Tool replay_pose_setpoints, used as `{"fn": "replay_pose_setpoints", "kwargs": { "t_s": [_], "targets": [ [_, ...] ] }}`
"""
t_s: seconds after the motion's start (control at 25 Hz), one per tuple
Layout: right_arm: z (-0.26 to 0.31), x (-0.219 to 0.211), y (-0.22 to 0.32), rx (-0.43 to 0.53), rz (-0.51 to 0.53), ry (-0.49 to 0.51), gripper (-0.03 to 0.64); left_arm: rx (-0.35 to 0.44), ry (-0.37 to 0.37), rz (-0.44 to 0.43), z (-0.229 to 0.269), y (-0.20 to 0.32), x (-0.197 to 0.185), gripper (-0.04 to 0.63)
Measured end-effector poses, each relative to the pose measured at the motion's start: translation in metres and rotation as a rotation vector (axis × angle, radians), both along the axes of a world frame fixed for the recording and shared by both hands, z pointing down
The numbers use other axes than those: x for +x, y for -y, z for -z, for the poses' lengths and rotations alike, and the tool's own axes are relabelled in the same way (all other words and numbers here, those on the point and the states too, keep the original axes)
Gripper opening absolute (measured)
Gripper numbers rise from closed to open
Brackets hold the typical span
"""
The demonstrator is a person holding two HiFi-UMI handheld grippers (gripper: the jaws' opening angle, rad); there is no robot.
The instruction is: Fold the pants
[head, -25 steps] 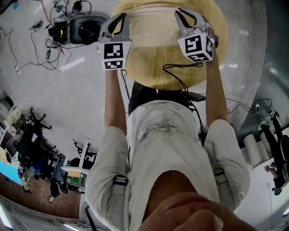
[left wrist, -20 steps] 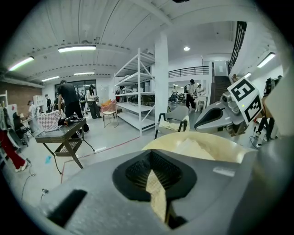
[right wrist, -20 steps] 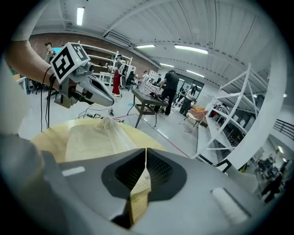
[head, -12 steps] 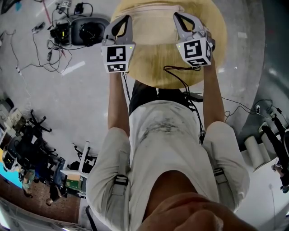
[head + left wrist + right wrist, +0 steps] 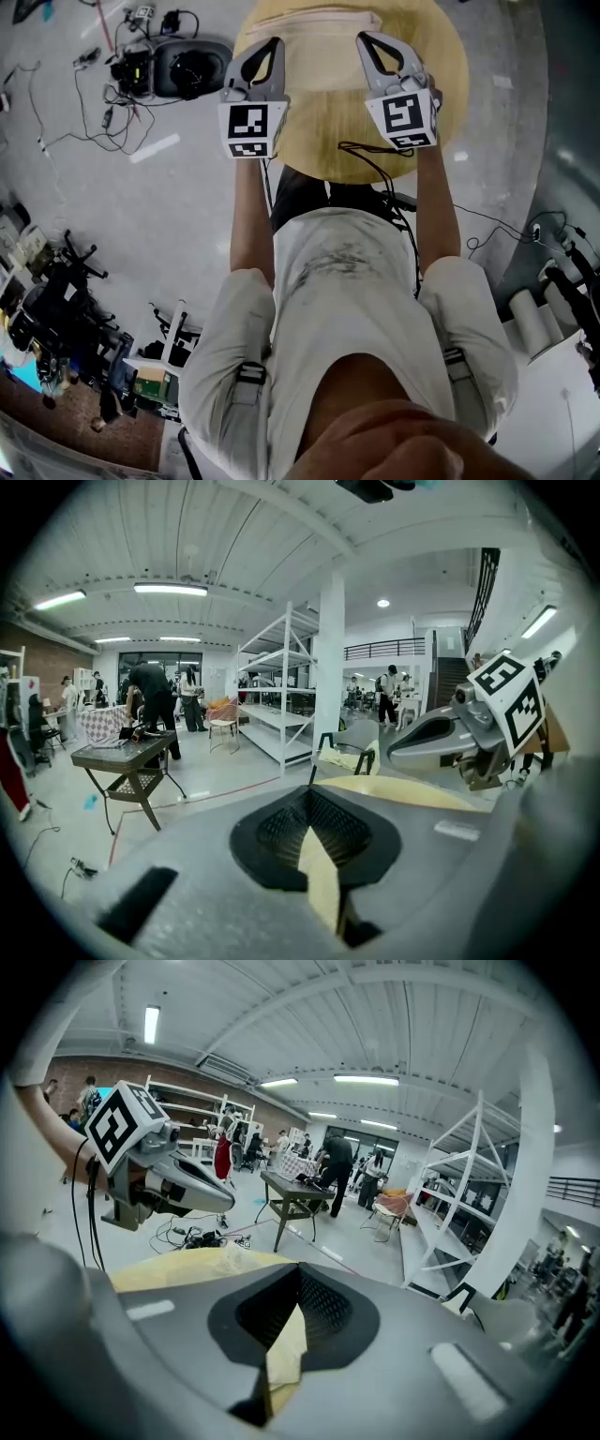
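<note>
Cream pants point(image 5: 309, 21) lie on a round wooden table point(image 5: 330, 150). My left gripper point(image 5: 270, 47) hangs over the table's left part and my right gripper point(image 5: 366, 42) over its right part, side by side, both pointing away from me. In the left gripper view a strip of cream pants cloth point(image 5: 323, 874) is pinched between the closed jaws. The right gripper view shows the same, a fold of cream pants cloth point(image 5: 284, 1354) caught in the closed jaws. Each gripper view also holds the other gripper: the right gripper point(image 5: 450, 742) and the left gripper point(image 5: 164, 1185).
On the grey floor left of the table lie cables point(image 5: 103, 103) and a black round device point(image 5: 187, 64). Office chairs and gear point(image 5: 75, 319) crowd the lower left. A white pillar point(image 5: 330, 672), white shelving point(image 5: 272, 705), a small side table point(image 5: 295, 1194) and standing people point(image 5: 155, 705) are beyond.
Both grippers have risen and drawn a little nearer to me, carrying the cloth. More of the pants now shows at the table's far edge.
</note>
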State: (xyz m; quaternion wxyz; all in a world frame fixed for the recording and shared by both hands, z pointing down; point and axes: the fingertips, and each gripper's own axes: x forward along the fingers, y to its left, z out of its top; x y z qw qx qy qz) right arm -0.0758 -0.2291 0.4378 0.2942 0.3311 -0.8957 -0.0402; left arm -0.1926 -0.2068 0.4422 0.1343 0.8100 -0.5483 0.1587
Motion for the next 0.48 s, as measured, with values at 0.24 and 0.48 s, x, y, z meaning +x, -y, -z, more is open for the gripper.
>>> {"fn": "replay_pose_setpoints", "kwargs": {
  "t_s": [0.24,0.48],
  "targets": [
    [0.029,0.001,-0.01,-0.028,-0.047,0.147,0.008,0.043,-0.056,0.003,0.026,-0.009,0.006,0.008],
    [0.043,0.007,-0.027,-0.067,-0.09,0.26,0.008,0.076,-0.107,-0.003,0.043,-0.023,0.01,0.008]
  ]
}}
